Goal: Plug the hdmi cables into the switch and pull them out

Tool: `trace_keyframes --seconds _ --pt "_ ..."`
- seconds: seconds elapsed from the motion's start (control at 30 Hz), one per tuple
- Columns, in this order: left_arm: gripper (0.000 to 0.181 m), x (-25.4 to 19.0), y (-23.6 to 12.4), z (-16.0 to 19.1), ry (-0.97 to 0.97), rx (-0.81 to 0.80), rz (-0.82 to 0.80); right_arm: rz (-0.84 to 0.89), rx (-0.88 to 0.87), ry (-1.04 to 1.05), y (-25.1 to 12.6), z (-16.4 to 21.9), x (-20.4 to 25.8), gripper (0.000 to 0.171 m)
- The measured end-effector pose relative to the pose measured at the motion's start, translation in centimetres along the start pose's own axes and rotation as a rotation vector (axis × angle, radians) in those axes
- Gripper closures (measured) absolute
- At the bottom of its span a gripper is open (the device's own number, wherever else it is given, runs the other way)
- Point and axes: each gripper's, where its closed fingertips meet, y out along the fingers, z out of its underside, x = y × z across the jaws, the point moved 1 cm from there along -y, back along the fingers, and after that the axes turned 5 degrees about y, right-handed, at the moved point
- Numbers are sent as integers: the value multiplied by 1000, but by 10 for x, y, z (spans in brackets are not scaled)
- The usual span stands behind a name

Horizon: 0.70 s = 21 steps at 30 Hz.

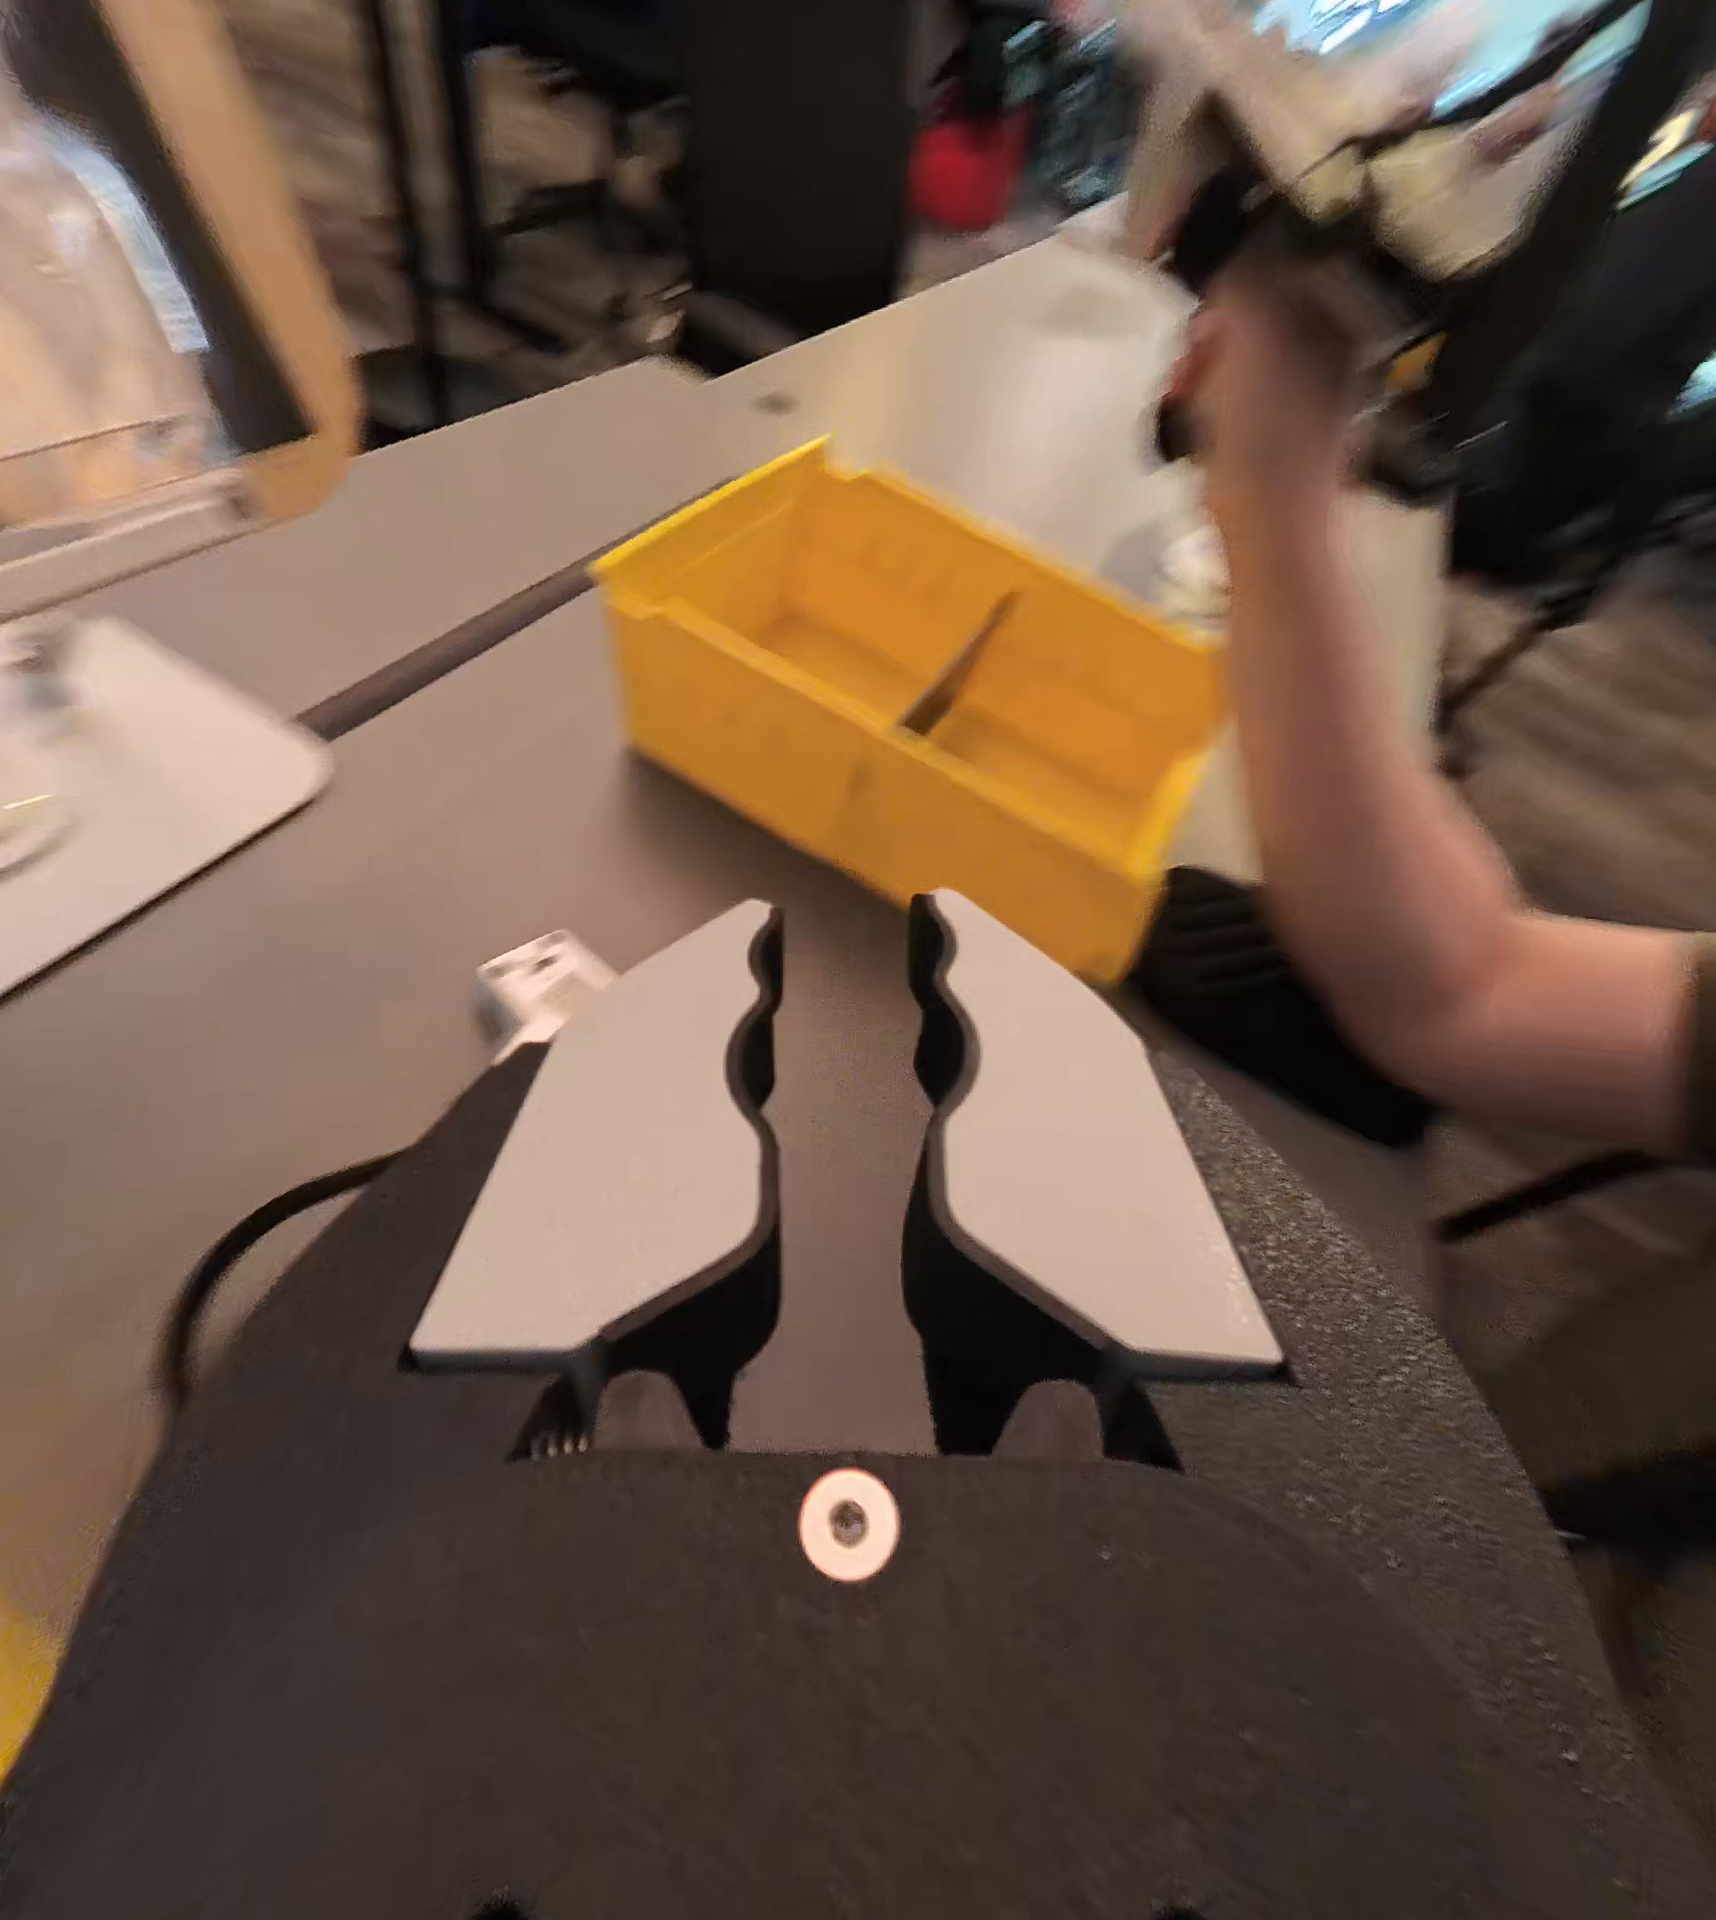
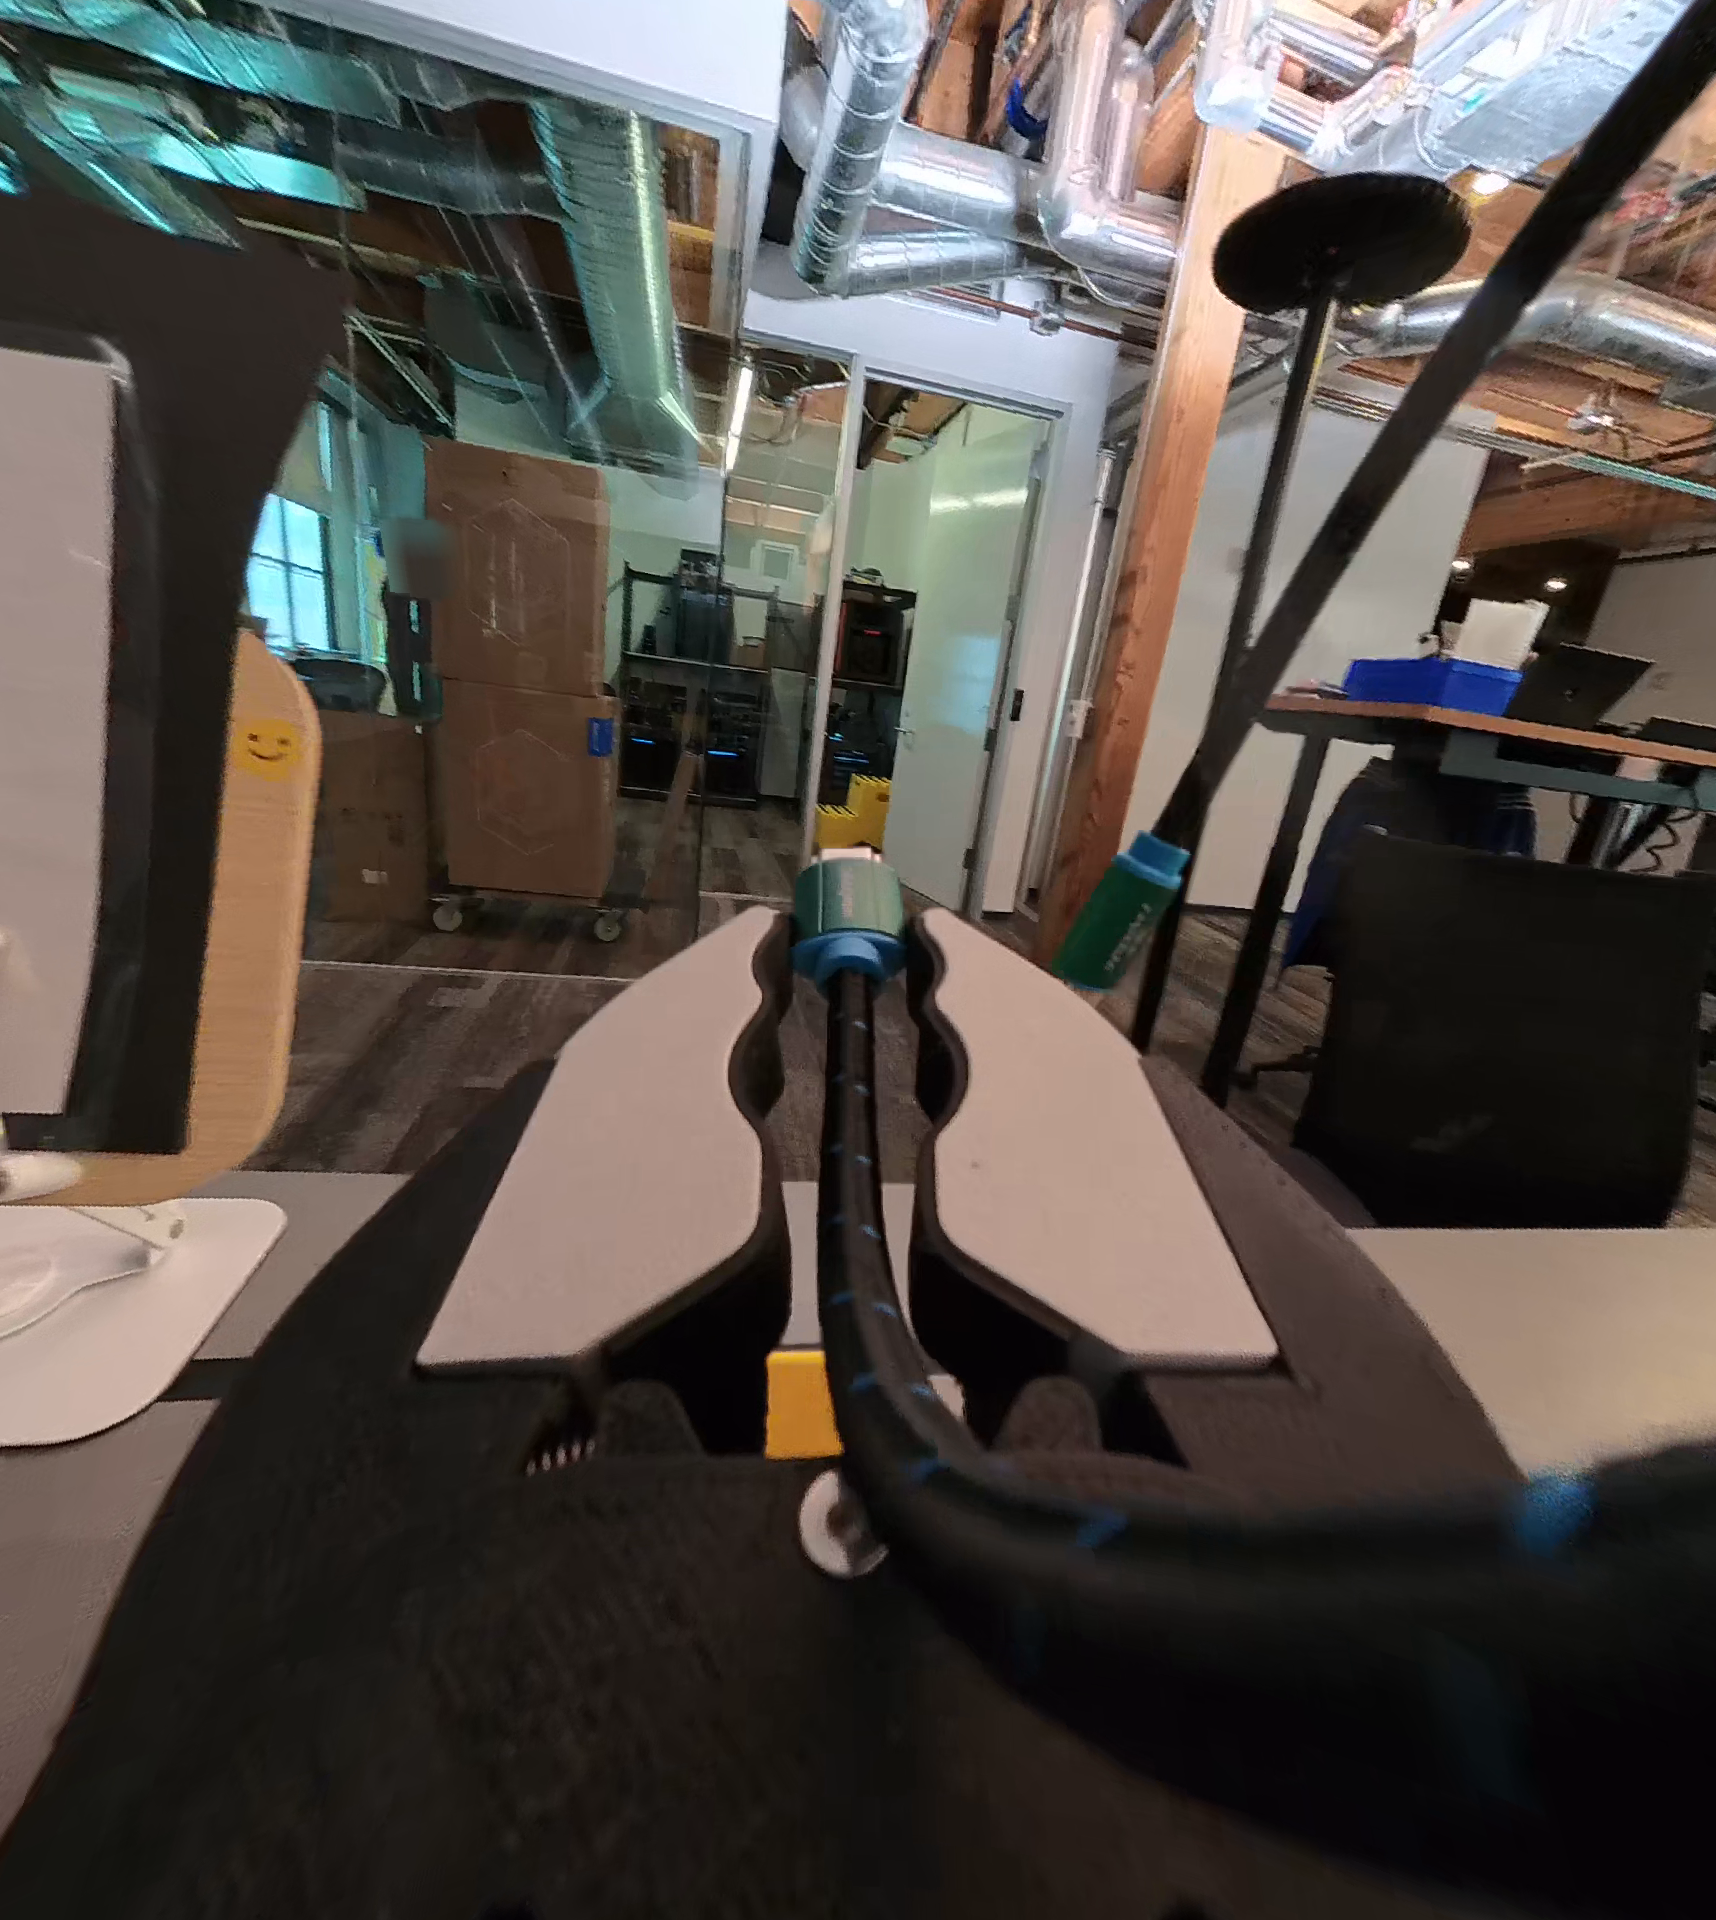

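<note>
My right gripper (image 2: pixel 846 920) is raised above the table and shut on a green HDMI plug (image 2: pixel 846 902) with a blue collar. The plug's metal tip points forward, and its black braided cable (image 2: pixel 859 1195) runs back between the fingers. A second green plug (image 2: pixel 1122 920) hangs from a black cable to the right. My left gripper (image 1: pixel 846 909) is open and empty, low over the dark table (image 1: pixel 418 852). A small silver box (image 1: pixel 537 992), seemingly the switch, lies just left of the left finger and is partly hidden by it. A black cable (image 1: pixel 210 1247) curves beside it.
A yellow divided bin (image 1: pixel 895 707) sits just ahead of the left gripper. A person's forearm (image 1: pixel 1373 831) holding the right gripper rises at the right. A white monitor base (image 1: pixel 106 790) lies at the left, and the monitor (image 2: pixel 2 675) stands above it. A black chair (image 2: pixel 1498 1029) stands beyond the table. Some 35 cm of space lies between my two pairs of fingers.
</note>
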Motion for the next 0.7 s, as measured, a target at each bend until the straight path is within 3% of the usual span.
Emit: trace_keyframes --seconds 0.03,0.13,0.23,0.33,0.43,0.5,0.57,0.7 --pt "158 8 1 11 25 48 -63 -26 -7 0 -1 -4 7 150" --pt "143 12 8 51 65 202 -105 -83 -35 -16 -5 -15 26 150" --pt "138 6 26 79 63 228 -76 -126 -63 -18 -10 -25 38 150" --pt "128 4 53 90 63 232 -59 -154 -87 -16 -15 -33 44 150" --pt "109 26 72 96 259 356 -183 -181 -94 4 -18 -37 44 150" --pt "102 34 84 96 325 426 -180 -188 -96 12 -19 -38 43 150" --pt "77 44 97 99 363 490 -171 -196 -95 15 -18 -38 41 150" --pt "68 54 128 119 197 578 -163 -200 -85 33 -15 -35 37 150"
